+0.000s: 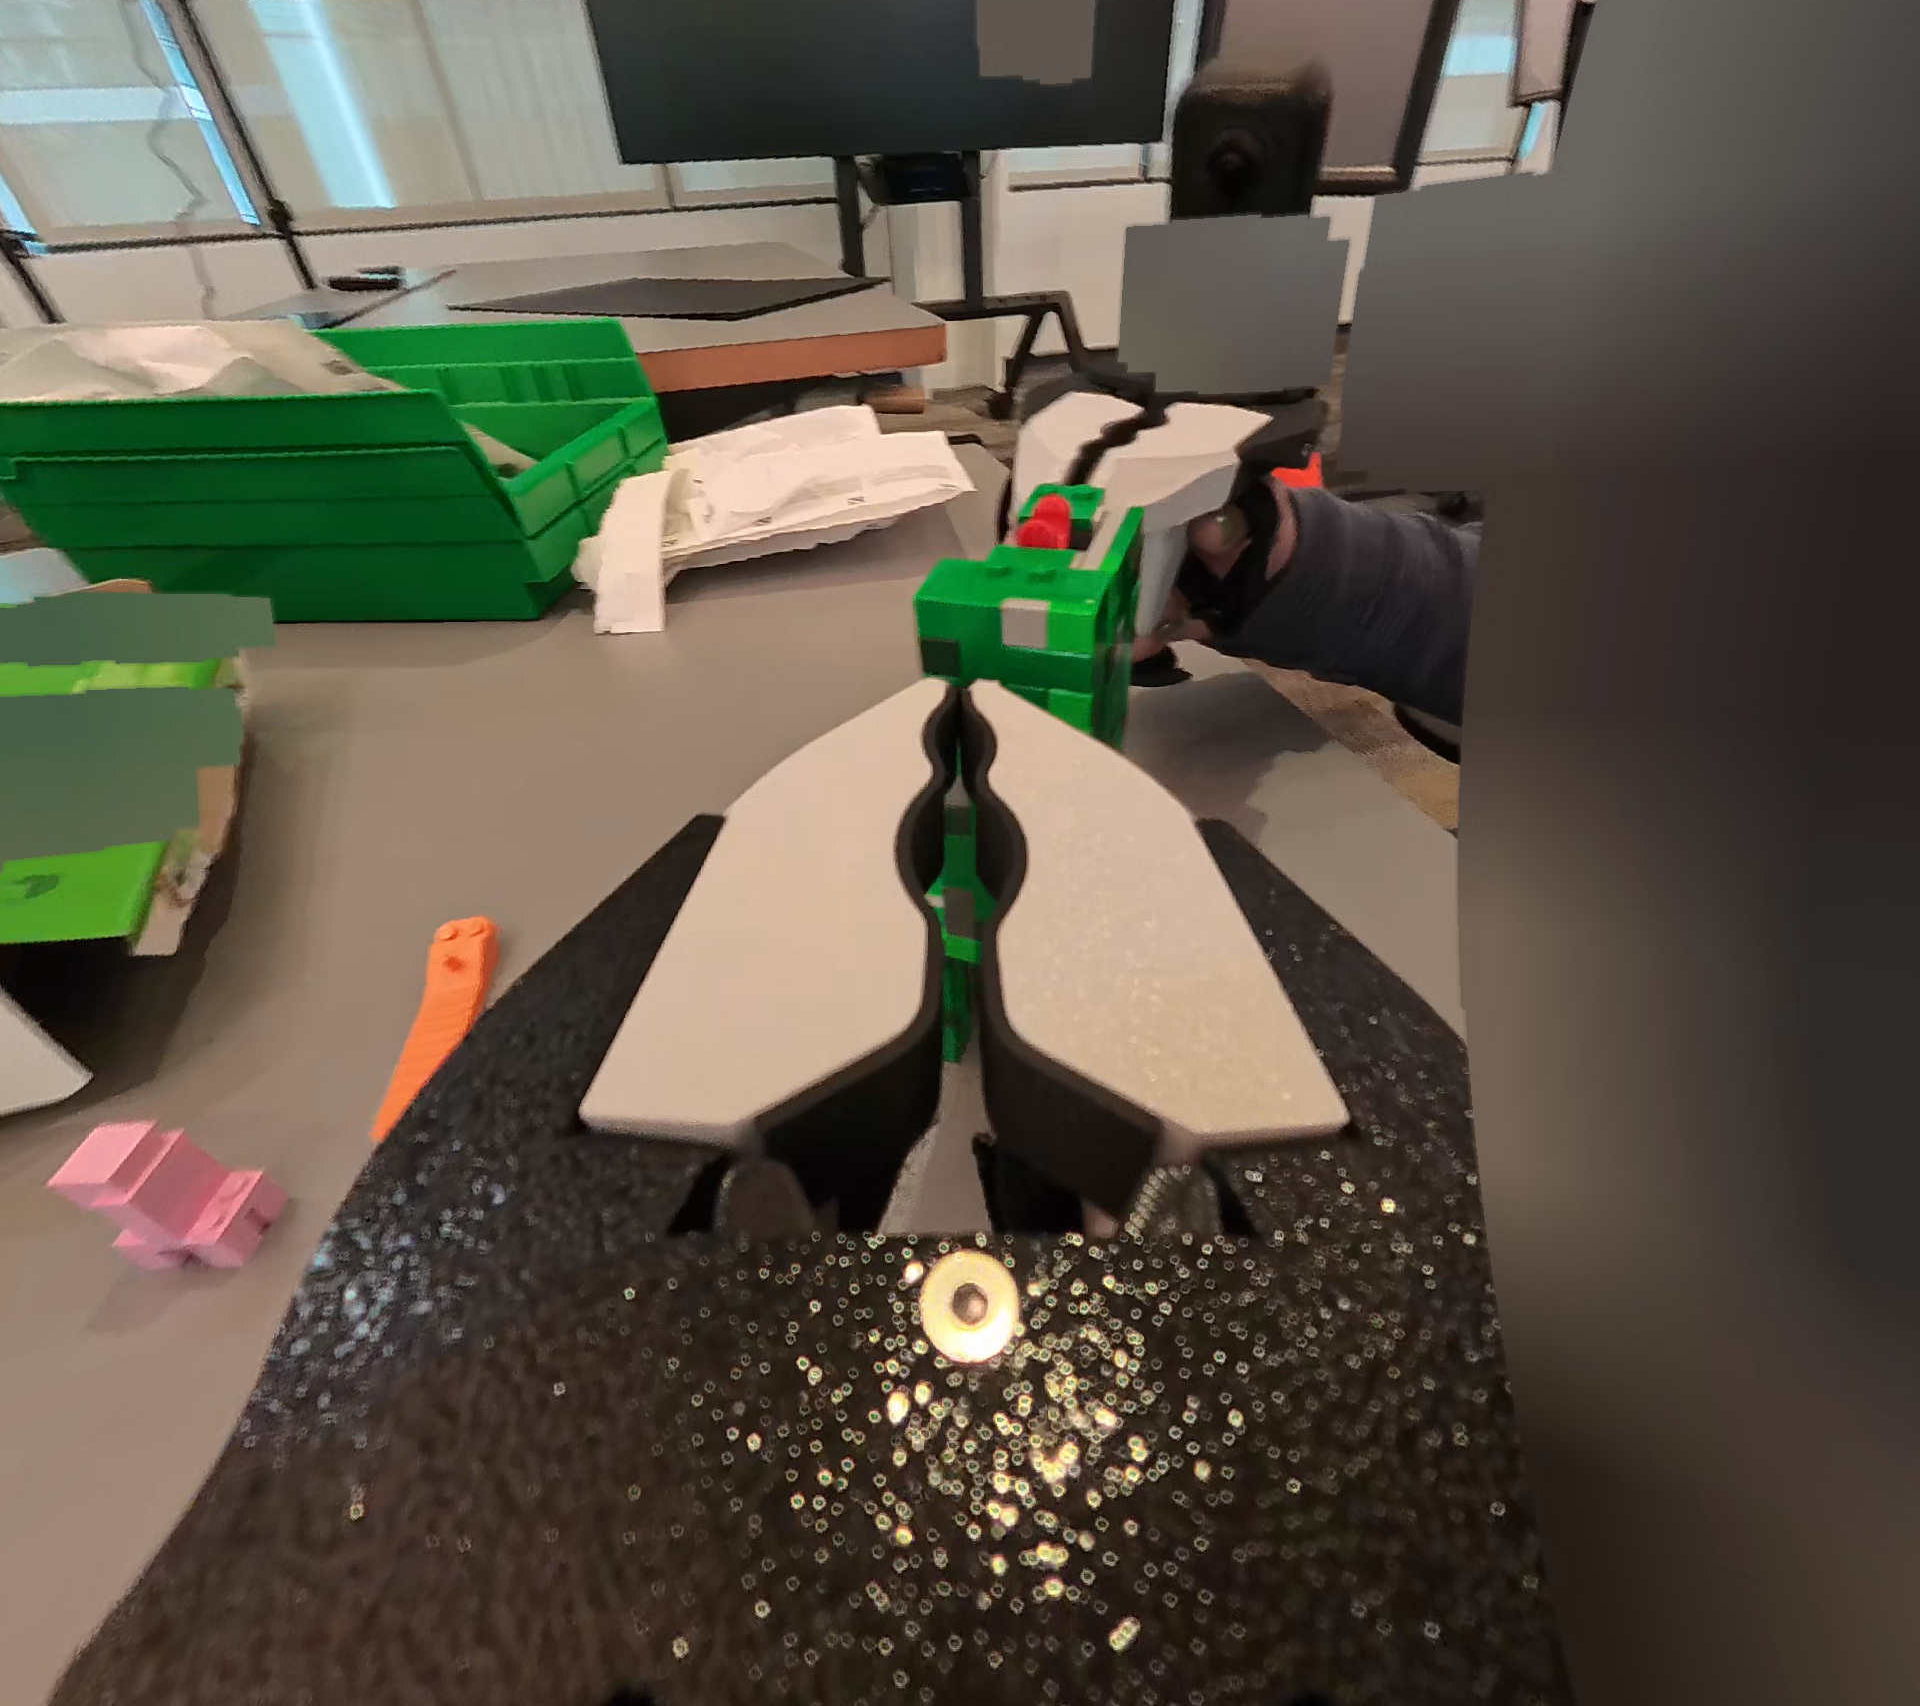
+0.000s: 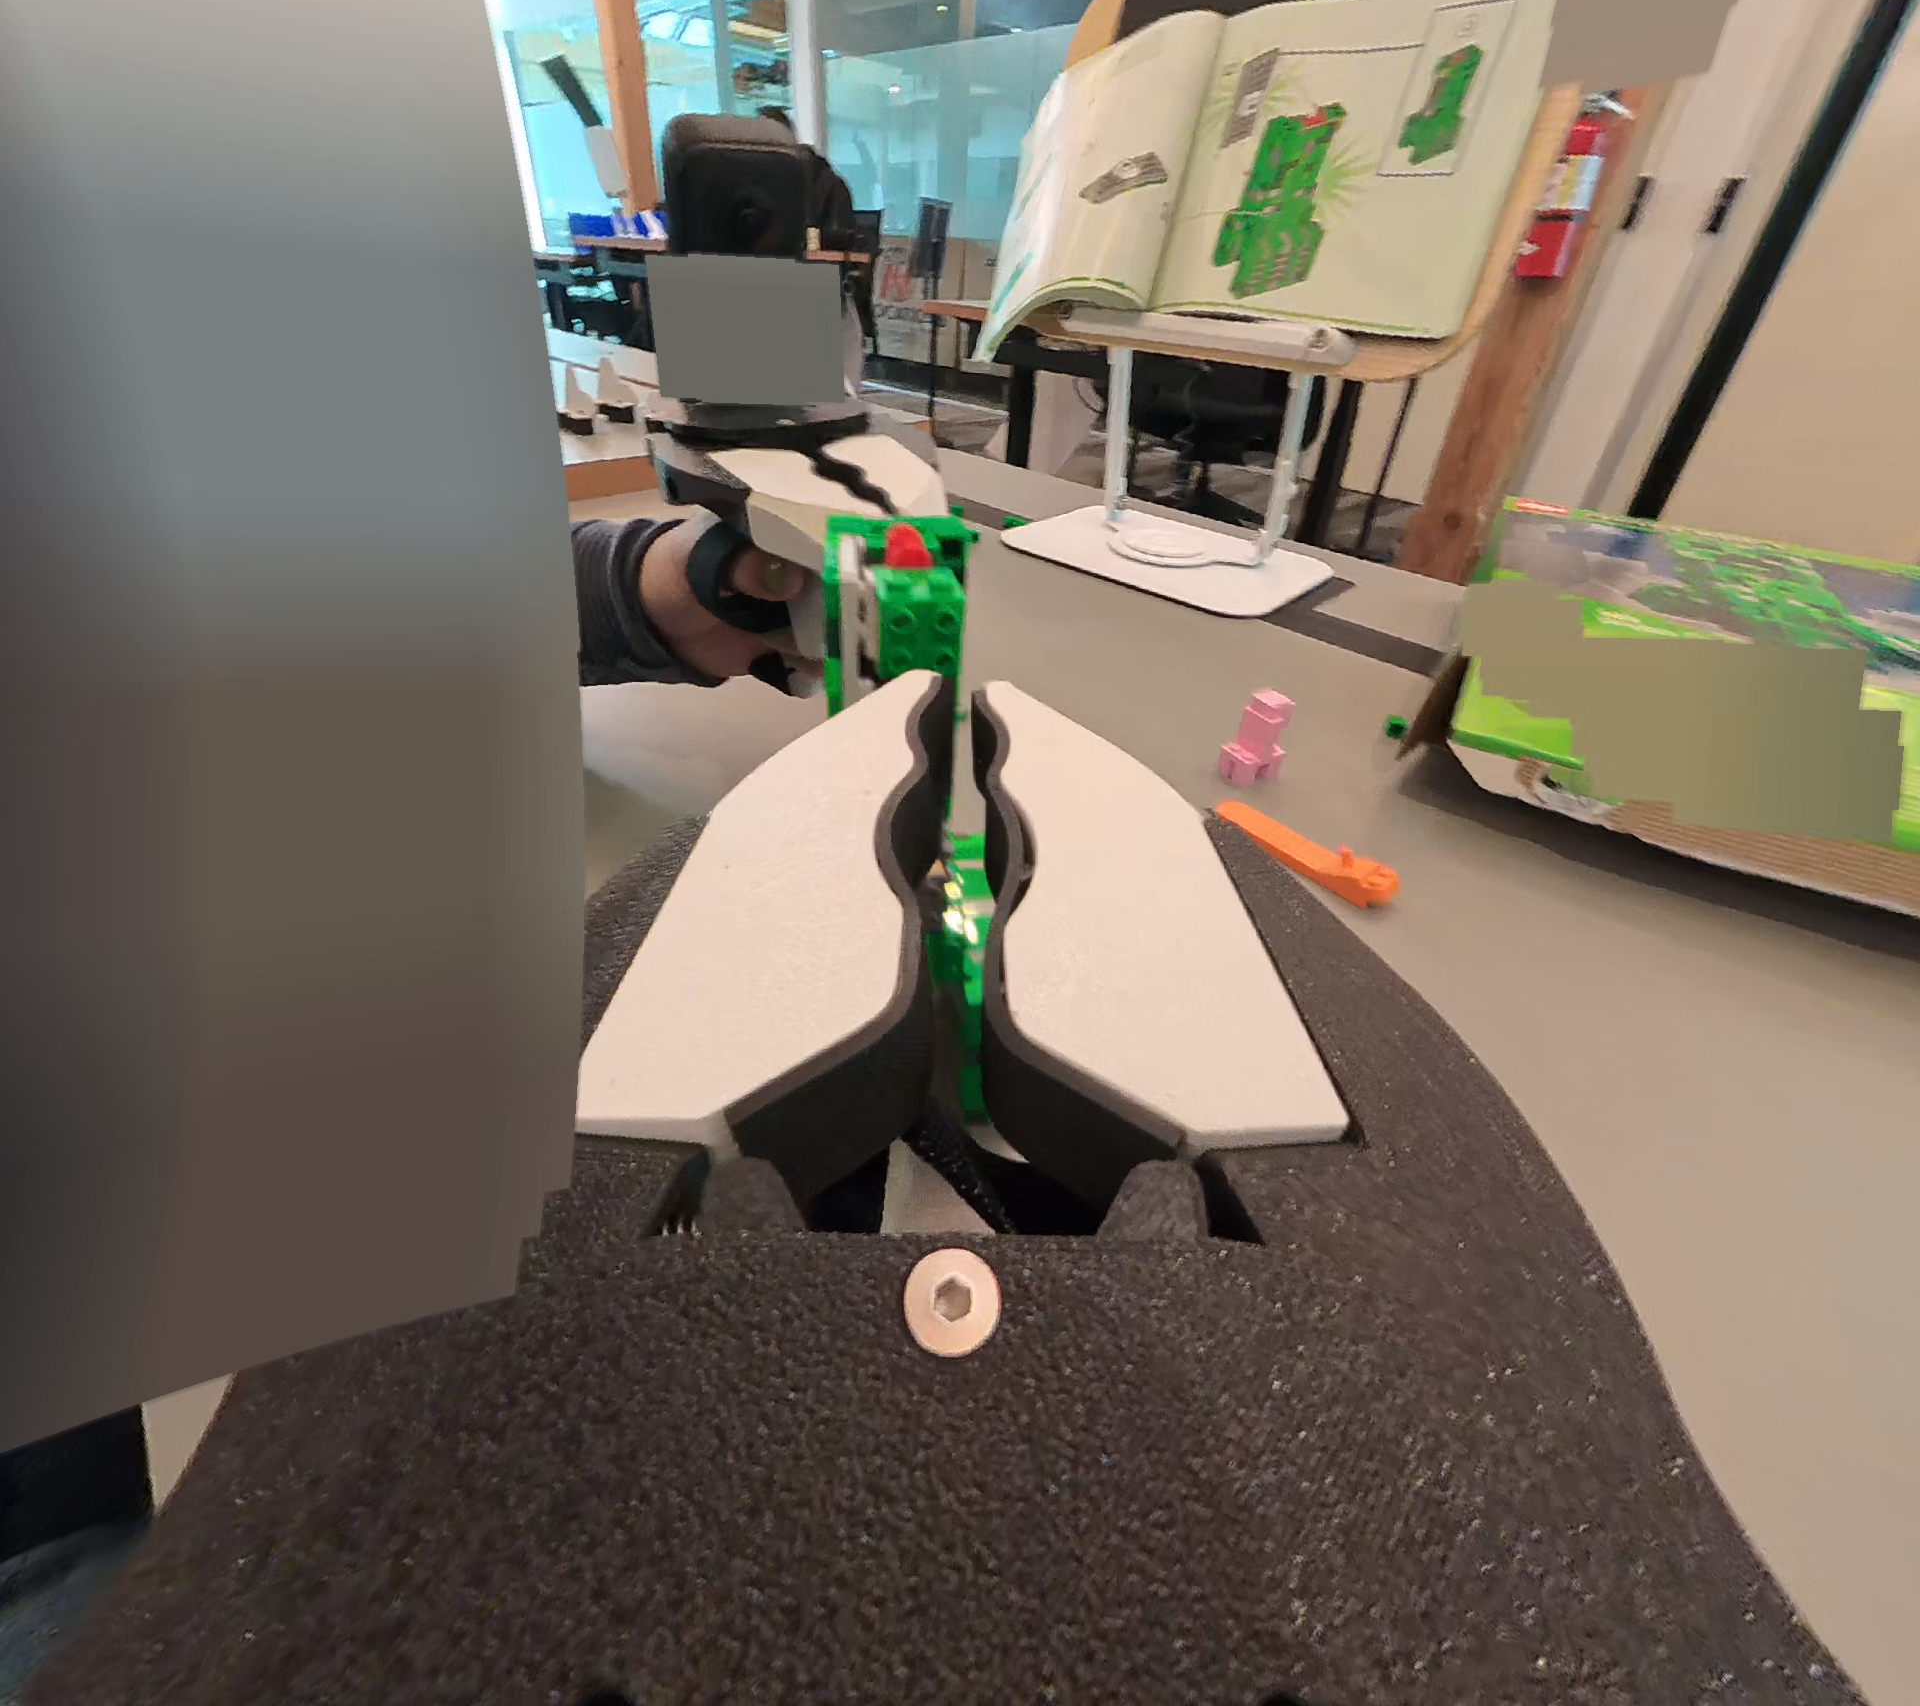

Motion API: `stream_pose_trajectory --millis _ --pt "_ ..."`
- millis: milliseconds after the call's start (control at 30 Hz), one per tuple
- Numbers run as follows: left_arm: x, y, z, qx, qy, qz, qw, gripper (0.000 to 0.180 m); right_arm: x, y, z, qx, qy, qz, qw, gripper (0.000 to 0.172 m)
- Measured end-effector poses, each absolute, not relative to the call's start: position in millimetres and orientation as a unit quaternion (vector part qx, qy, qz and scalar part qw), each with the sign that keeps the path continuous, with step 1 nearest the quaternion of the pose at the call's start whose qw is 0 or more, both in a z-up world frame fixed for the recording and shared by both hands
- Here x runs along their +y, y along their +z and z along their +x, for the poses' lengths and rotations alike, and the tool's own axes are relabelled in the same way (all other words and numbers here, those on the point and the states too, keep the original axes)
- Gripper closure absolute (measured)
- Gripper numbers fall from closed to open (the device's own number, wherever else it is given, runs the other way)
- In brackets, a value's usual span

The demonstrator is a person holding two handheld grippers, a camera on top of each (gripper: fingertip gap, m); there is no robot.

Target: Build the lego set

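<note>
Green brick model (image 1: 1023,617) pinched from opposite sides: left gripper (image 1: 958,698) clamped on its lower part, right gripper (image 2: 961,695) clamped likewise, both level above tabletop (image 1: 520,773).

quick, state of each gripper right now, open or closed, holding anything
Left gripper: fingers closed at the green brick model; grip on it cannot be told.
Right gripper: fingers nearly closed at the same model; grip cannot be told.

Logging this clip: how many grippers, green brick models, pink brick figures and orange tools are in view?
Grippers: 2, left gripper and right gripper
Green brick model: 1
Pink brick figure: 1
Orange tool: 1
Total: 5
</note>
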State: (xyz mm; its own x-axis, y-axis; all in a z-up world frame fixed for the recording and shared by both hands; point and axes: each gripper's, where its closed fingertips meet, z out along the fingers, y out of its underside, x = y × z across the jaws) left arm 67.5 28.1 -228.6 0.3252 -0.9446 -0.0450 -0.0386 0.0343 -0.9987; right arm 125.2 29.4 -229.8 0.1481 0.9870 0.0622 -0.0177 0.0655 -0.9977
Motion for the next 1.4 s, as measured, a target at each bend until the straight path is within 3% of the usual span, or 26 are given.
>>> stream_pose_trajectory --millis 333,600,700,733,767,867,1067,1400 --pt "24 -235 35 0.311 -0.303 -0.604 0.669 0.180 24 -294 130 -0.517 0.383 -0.588 0.490 0.172" --pt "2 -255 35 0.264 -0.220 -0.659 0.670 0.180 21 -275 125 -0.487 0.367 -0.574 0.547 0.172" --pt "-4 -268 52 0.281 -0.202 -0.685 0.642 0.180 11 -264 121 -0.453 0.356 -0.543 0.610 0.169" --pt "-5 -273 57 0.288 -0.196 -0.695 0.629 0.167 7 -263 120 -0.448 0.347 -0.536 0.625 0.169" --pt "-6 -278 61 0.289 -0.189 -0.706 0.618 0.132 4 -261 120 -0.440 0.336 -0.532 0.640 0.167" --pt "-10 -293 70 0.293 -0.186 -0.737 0.581 0.111 -7 -259 121 -0.424 0.325 -0.529 0.659 0.153" --pt "-16 -306 82 0.322 -0.181 -0.756 0.540 0.108 -22 -279 106 -0.477 0.320 -0.575 0.582 0.134" --pt "-20 -317 91 0.350 -0.186 -0.767 0.506 0.110 -13 -289 103 -0.467 0.299 -0.617 0.558 0.132"
